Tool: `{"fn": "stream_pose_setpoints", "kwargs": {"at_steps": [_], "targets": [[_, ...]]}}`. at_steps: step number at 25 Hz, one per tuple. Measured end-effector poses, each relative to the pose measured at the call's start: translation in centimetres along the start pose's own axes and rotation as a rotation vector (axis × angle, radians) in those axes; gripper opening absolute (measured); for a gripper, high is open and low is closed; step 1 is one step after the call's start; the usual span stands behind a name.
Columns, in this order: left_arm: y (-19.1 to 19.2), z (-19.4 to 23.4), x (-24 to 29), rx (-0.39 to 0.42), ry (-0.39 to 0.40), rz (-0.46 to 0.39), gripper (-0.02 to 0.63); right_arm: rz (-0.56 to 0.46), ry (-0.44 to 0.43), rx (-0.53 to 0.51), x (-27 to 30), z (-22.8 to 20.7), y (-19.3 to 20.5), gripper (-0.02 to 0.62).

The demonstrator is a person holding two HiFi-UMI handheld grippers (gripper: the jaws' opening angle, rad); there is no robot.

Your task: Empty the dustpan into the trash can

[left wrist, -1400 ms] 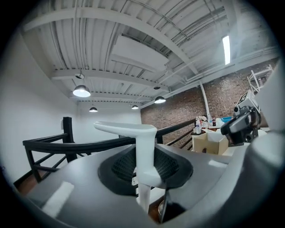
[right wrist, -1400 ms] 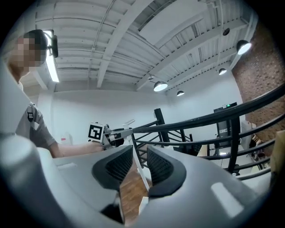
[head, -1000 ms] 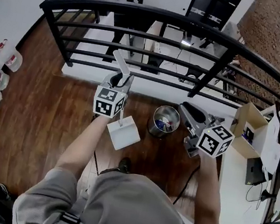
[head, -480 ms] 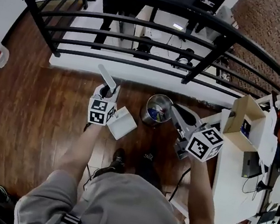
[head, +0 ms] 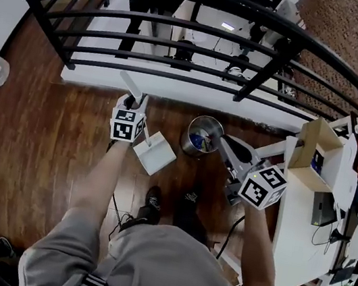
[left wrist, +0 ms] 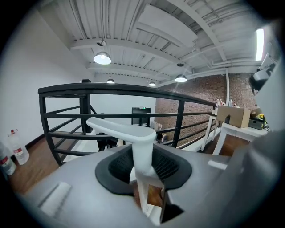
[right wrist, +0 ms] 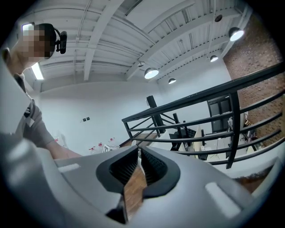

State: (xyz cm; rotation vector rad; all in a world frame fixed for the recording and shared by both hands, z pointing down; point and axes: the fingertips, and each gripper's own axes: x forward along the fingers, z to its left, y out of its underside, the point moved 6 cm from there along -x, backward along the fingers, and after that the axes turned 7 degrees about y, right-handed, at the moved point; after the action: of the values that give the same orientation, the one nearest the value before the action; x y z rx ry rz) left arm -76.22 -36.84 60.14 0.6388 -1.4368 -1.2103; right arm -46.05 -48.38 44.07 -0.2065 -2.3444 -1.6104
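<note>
Left gripper (head: 133, 102) is closing its jaws on the white dustpan (head: 155, 154), with the handle (left wrist: 129, 133) between the pads. The pan hangs low over the wood floor, just left of the steel trash can (head: 190, 146) and not above it. Right gripper (head: 225, 144) points toward the can, jaws nearly together on nothing. I judge the tipping step either done or not begun (the pan looks bare white, but it is small here). If debris remains, the next move is lifting the pan over the rim and tilting. No writing is readable, only the square markers on the cubes.
</note>
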Motion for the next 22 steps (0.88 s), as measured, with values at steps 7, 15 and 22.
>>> {"fn": "stream_pose_setpoints", "kwargs": {"at_steps": [7, 15, 22], "targets": [[0.0, 1.9, 1.1, -0.001, -0.009, 0.057, 0.123, 0.023, -0.011, 0.022, 0.9, -0.3, 1.0, 0.017], [0.6, 3.7, 0.0, -0.041, -0.006, 0.045, 0.294, 0.038, -0.056, 0.023, 3.5, 0.6, 0.8, 0.017], [0.5, 1.6, -4.9, -0.056, -0.012, 0.004, 0.239, 0.014, -0.084, -0.014, 5.3, 2.0, 0.0, 0.017]]}}
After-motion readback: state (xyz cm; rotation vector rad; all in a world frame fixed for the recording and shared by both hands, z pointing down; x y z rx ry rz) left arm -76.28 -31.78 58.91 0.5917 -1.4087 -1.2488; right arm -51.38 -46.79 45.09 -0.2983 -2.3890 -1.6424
